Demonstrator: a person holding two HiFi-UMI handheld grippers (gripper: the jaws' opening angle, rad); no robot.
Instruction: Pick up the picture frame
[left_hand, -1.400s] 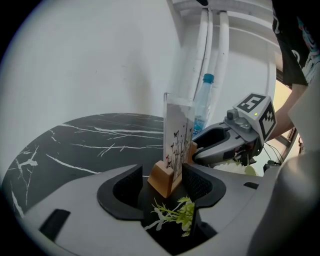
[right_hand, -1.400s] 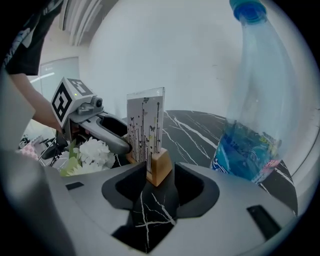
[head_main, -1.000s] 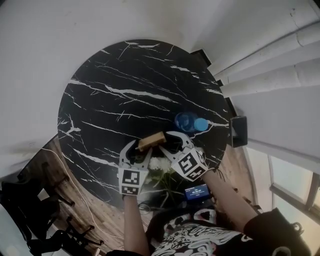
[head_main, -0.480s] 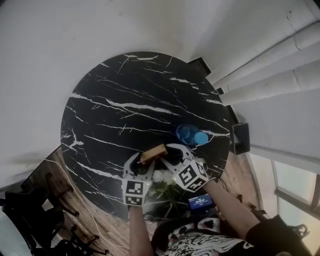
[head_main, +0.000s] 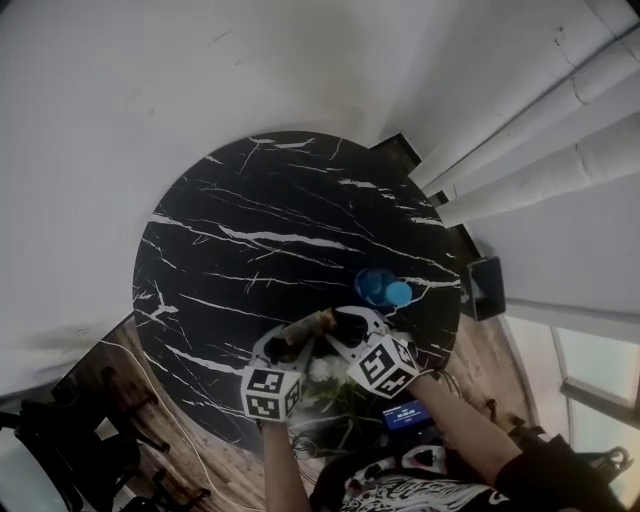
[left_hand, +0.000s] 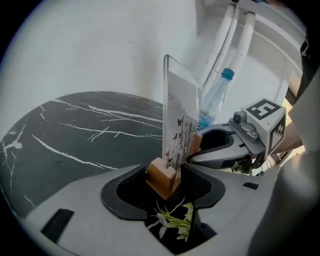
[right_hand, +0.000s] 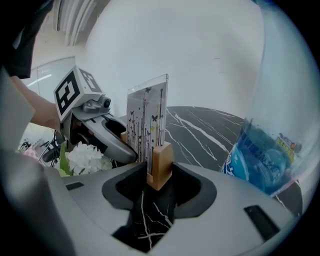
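Picture frame (head_main: 305, 325) is held upright at the near edge of a round black marble table (head_main: 260, 230). Its wooden base is clamped at opposite ends by the left gripper (head_main: 285, 340) and right gripper (head_main: 345, 325). A blue bottle (head_main: 380, 288) is seen just beside it. The table is surrounded by white wall (head_main: 200, 70) and wooden floor (head_main: 150, 370).

Overhead view plus two close, opposed jaw-level views.
Head view looks down on the round black white-veined marble table (head_main: 260, 230); both gripper views face each other, sharing the clear wood-based picture frame (left_hand: 180, 120) and blue plastic water bottle (right_hand: 265, 160).
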